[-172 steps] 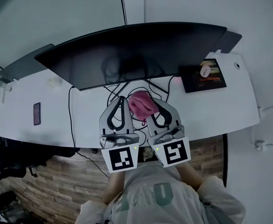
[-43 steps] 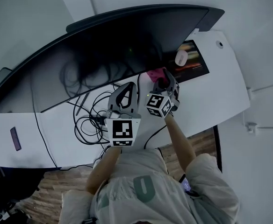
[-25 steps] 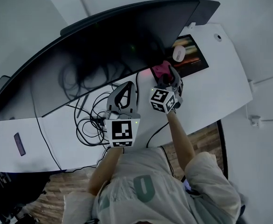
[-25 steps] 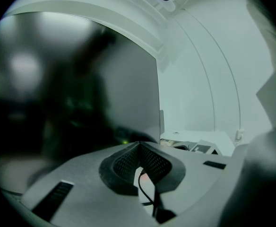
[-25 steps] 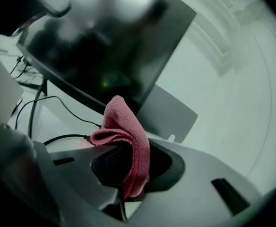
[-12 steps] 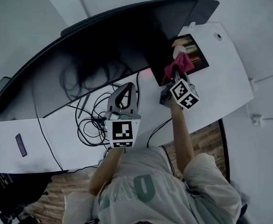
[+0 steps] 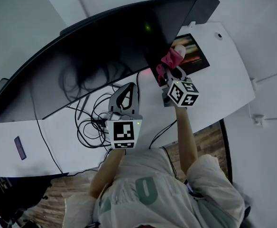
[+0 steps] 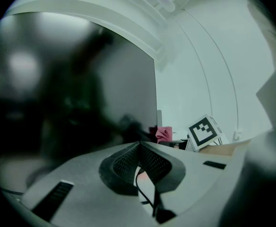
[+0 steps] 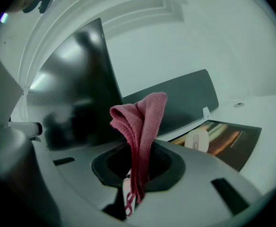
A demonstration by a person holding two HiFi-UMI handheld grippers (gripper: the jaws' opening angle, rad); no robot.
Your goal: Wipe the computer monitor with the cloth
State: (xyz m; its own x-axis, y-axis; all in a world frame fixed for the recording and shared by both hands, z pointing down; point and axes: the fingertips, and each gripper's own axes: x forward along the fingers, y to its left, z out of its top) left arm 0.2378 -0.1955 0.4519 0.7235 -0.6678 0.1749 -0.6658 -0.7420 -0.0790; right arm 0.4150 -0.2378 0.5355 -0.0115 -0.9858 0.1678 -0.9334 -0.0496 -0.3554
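A wide curved black monitor point(image 7: 100, 46) stands along the back of the white desk point(image 7: 224, 75). My right gripper point(image 7: 169, 66) is shut on a pink cloth point(image 7: 169, 58), held up near the monitor's right end. In the right gripper view the pink cloth point(image 9: 140, 126) stands folded up out of the closed jaws, with the monitor's point(image 9: 76, 93) dark screen just to the left. My left gripper point(image 7: 125, 93) hovers over the cables in front of the screen, jaws together and empty. The left gripper view shows the dark screen point(image 8: 72, 93) close ahead and the cloth point(image 8: 164, 134) far off.
Tangled black cables point(image 7: 93, 120) lie on the desk under the left gripper. A dark mouse pad point(image 7: 190, 53) with a white mouse point(image 9: 196, 139) sits at the right. A second dark monitor point(image 7: 207, 6) stands behind, and a phone point(image 7: 19, 147) lies far left.
My right gripper has carried the cloth up and rightward along the screen's lower right part to its right end. The left gripper has stayed over the cables.
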